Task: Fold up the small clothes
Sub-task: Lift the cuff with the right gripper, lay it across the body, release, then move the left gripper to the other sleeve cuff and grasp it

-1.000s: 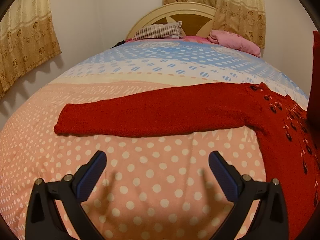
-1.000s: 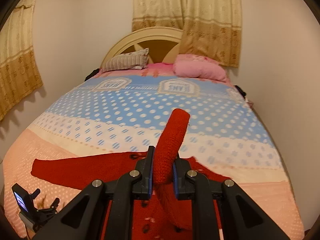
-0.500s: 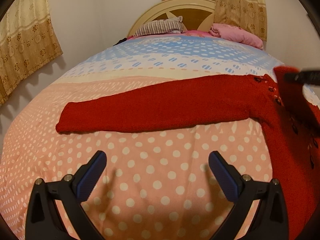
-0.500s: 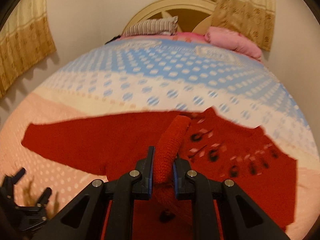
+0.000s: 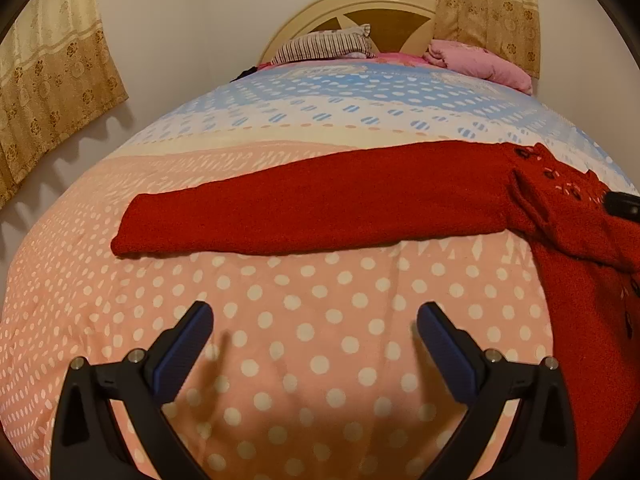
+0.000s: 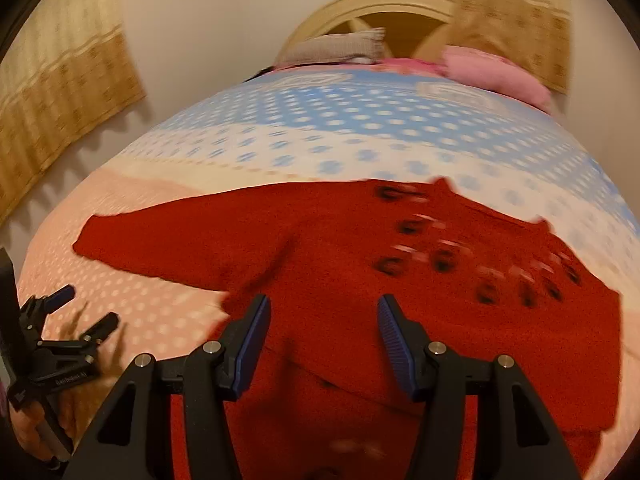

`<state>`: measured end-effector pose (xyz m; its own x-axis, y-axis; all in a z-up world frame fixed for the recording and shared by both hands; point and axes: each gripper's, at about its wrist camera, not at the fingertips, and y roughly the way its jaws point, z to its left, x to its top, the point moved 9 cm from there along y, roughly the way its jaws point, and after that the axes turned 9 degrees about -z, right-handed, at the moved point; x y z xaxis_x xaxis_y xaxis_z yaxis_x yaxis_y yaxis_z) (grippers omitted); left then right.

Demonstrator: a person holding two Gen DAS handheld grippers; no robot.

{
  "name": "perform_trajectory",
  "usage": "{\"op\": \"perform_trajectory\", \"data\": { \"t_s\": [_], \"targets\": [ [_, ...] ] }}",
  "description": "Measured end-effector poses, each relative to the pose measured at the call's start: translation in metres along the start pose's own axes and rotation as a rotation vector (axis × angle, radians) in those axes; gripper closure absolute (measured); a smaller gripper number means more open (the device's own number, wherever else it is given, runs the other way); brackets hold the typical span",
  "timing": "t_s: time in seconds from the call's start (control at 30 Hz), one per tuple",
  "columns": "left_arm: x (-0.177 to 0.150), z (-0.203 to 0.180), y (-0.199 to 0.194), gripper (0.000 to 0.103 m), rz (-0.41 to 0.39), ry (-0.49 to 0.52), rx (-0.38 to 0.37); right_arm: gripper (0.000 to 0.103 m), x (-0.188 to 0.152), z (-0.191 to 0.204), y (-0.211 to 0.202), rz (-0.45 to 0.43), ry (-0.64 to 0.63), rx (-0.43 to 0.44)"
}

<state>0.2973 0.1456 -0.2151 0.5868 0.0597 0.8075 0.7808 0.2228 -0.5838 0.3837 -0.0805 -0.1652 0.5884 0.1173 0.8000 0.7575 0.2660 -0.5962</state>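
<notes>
A red knitted sweater [image 6: 360, 280] with dark buttons lies on the polka-dot bedspread [image 5: 304, 320]. Its left sleeve [image 5: 312, 212] stretches out flat to the left. Its right sleeve is folded across the body under my right gripper. My right gripper [image 6: 322, 340] is open and empty just above the sweater's body. My left gripper [image 5: 314, 344] is open and empty over the bare bedspread, in front of the left sleeve. The left gripper also shows at the left edge of the right wrist view [image 6: 68, 320].
A striped pillow [image 5: 324, 44] and a pink pillow [image 5: 480, 62] lie at the headboard [image 5: 352, 8]. Curtains [image 5: 52, 80] hang on the left wall and behind the bed. The bedspread's blue part lies beyond the sweater.
My right gripper has lowered the right sleeve onto the sweater's body and opened, letting it go. My left gripper has stayed open and barely moved.
</notes>
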Motion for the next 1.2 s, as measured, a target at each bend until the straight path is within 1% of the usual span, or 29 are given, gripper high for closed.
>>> {"op": "perform_trajectory", "data": {
  "t_s": [0.07,0.1,0.17,0.2,0.23,0.27,0.3,0.37,0.43,0.5,0.57,0.63,0.7,0.73,0.77,0.8,0.93,1.0,1.1,1.13,1.17,1.2],
  "targets": [
    [0.0,-0.001,0.0,0.0,-0.001,0.003,0.002,0.046,-0.008,-0.019,-0.001,0.013,0.031,-0.047],
    [0.0,-0.002,0.0,0.0,0.004,0.003,-0.017,0.046,-0.015,-0.025,0.004,0.04,0.039,-0.055],
    [-0.002,-0.004,0.0,0.0,0.014,-0.002,-0.04,0.046,-0.042,-0.03,0.021,0.16,0.019,-0.088],
    [-0.002,-0.003,0.0,0.0,0.015,-0.007,-0.048,0.046,-0.048,-0.03,0.024,0.17,0.011,-0.102],
    [-0.003,-0.001,-0.001,0.0,0.015,-0.015,-0.057,0.046,-0.046,-0.029,0.021,0.139,0.011,-0.117],
    [-0.003,0.001,-0.002,0.0,0.014,-0.023,-0.059,0.046,-0.045,-0.026,0.02,0.138,0.009,-0.126],
    [-0.004,0.005,-0.004,0.0,0.01,-0.039,-0.062,0.046,-0.042,-0.025,0.018,0.137,0.001,-0.14],
    [-0.005,0.013,-0.005,0.0,0.007,-0.063,-0.066,0.046,-0.032,-0.026,0.012,0.105,-0.003,-0.168],
    [-0.004,0.026,-0.007,0.0,0.003,-0.079,-0.045,0.046,-0.027,-0.039,0.004,0.082,0.027,-0.182],
    [0.0,0.04,-0.011,0.0,-0.016,-0.075,-0.017,0.046,-0.028,-0.064,-0.005,0.07,0.065,-0.221],
    [0.006,0.059,-0.012,0.0,-0.035,-0.061,0.029,0.046,-0.03,-0.097,-0.017,0.05,0.131,-0.243],
    [0.013,0.077,-0.01,0.0,-0.048,-0.052,0.075,0.046,-0.034,-0.132,-0.029,0.037,0.189,-0.297],
    [0.019,0.094,-0.006,0.0,-0.049,-0.041,0.123,0.046,-0.044,-0.162,-0.033,0.051,0.237,-0.346],
    [0.021,0.102,-0.002,0.0,-0.045,-0.041,0.139,0.046,-0.057,-0.176,-0.028,0.103,0.252,-0.369],
    [0.023,0.108,0.001,0.0,-0.035,-0.05,0.143,0.046,-0.07,-0.183,-0.021,0.156,0.261,-0.367],
    [0.024,0.115,0.006,0.0,-0.017,-0.068,0.147,0.045,-0.071,-0.186,-0.021,0.118,0.264,-0.34],
    [0.024,0.143,0.019,0.0,0.021,-0.125,0.194,0.045,-0.061,-0.18,-0.029,0.117,0.249,-0.378],
    [0.024,0.153,0.024,0.0,0.028,-0.151,0.203,0.045,-0.052,-0.166,-0.03,0.09,0.232,-0.355],
    [0.02,0.173,0.032,0.0,0.063,-0.242,0.187,0.044,-0.042,-0.136,-0.024,0.067,0.173,-0.297],
    [0.019,0.175,0.033,0.0,0.065,-0.258,0.183,0.044,-0.042,-0.123,-0.018,0.062,0.167,-0.251],
    [0.018,0.179,0.034,0.0,0.066,-0.271,0.184,0.044,-0.048,-0.111,-0.009,0.074,0.171,-0.199],
    [0.019,0.181,0.035,0.002,0.065,-0.274,0.189,0.041,-0.058,-0.098,0.001,0.117,0.165,-0.15]
  ]
}}
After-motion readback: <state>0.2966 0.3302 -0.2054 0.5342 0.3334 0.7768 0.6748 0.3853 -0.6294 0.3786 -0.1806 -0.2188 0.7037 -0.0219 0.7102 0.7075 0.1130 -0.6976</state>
